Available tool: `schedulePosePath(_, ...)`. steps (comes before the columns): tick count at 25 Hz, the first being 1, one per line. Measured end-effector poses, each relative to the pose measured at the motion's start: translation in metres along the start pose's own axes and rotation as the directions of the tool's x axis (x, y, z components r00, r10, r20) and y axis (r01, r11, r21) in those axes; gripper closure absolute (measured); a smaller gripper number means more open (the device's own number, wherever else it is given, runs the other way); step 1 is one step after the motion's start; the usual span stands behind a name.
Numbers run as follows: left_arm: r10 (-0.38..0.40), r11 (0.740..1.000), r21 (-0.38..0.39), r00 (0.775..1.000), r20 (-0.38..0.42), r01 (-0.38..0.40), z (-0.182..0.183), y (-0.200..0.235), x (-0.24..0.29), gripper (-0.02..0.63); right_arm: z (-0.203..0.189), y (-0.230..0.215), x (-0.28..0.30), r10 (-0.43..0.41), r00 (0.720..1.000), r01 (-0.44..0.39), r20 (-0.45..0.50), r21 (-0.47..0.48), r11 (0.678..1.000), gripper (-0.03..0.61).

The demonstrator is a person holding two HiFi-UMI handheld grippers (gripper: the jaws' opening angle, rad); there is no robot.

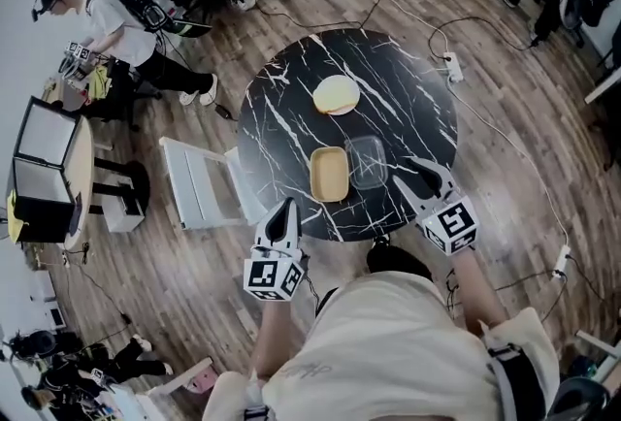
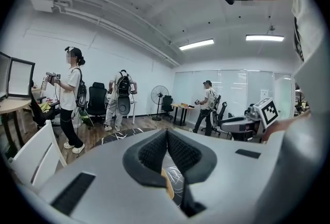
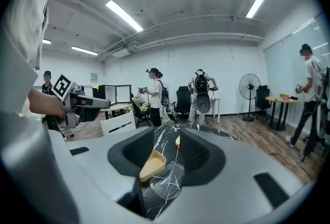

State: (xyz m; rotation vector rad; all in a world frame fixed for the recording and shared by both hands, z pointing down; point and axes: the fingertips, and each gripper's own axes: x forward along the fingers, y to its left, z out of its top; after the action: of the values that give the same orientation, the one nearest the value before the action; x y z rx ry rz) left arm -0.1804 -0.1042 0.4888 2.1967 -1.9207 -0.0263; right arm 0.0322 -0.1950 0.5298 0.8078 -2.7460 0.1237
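Head view: looks steeply down from above the person, well clear of the round marble table (image 1: pixel 408 89), both grippers at its near edge. Left gripper view: rides low on the left gripper (image 2: pixel 166 134), looks level along its jaws over the tabletop into the room, and catches the right gripper (image 2: pixel 259 114) at its right edge. Right gripper view: sits equally low, close behind its own jaws, and faces across the table. Shared by head and right gripper views: yellow tray (image 3: pixel 152 164) and clear box (image 3: pixel 166 185). Shared by all three: white chair (image 1: pixel 199 178).

Wood floor (image 1: pixel 505 99) — white chair (image 1: pixel 199 181), strip lights (image 3: pixel 125 15) overhead.
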Motion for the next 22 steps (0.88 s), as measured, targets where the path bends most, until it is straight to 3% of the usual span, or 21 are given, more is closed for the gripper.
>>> schedulePosePath(12, 0.036, 0.999, -0.004, 0.998, -0.050, -0.037, -0.005, 0.012, 0.038, 0.597, -0.036, -0.037, 0.049, 0.040, 0.994, -0.033, -0.106, 0.072, 0.997, 0.416)
schedulePosePath(22, -0.035, 0.999, -0.015, 0.997, -0.069, 0.034, 0.001, 0.024, 0.062, 0.597, -0.110, -0.042, 0.074, -0.016, 0.955, 0.069, -0.297, 0.167, 0.983, 0.407)
